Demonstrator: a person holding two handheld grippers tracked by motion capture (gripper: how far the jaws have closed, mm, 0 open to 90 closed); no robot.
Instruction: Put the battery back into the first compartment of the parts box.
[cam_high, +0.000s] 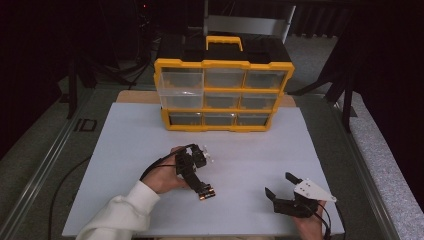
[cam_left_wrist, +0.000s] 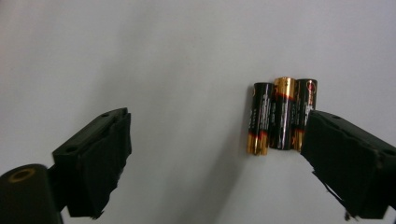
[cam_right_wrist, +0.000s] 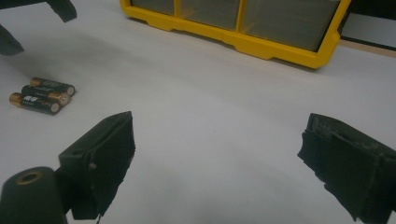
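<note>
A white board (cam_high: 150, 135) is laid across the table and takes up most of the high view. At its far edge a yellow drawer cabinet (cam_high: 223, 95) is stood, with clear drawers in three rows and a yellow handle on top; its lower frame is also seen at the top of the right gripper view.

The left gripper (cam_high: 200, 175) is held near the middle of the board, in a hand with a white sleeve (cam_high: 120, 212) behind it. Its jaws are spread wide, and nothing is gripped between them. The right gripper (cam_high: 282, 187) is held near the board's near right corner, well apart from the left one. Its jaws are likewise spread, with only bare board between them.

Three batteries (cam_left_wrist: 280, 116) are laid side by side on the board, touching one another, black with gold ends. In the left gripper view they are seen just beside the right-hand jaw, toward its tip, but not pressed by it. In the right gripper view they are seen far off at the left.
</note>
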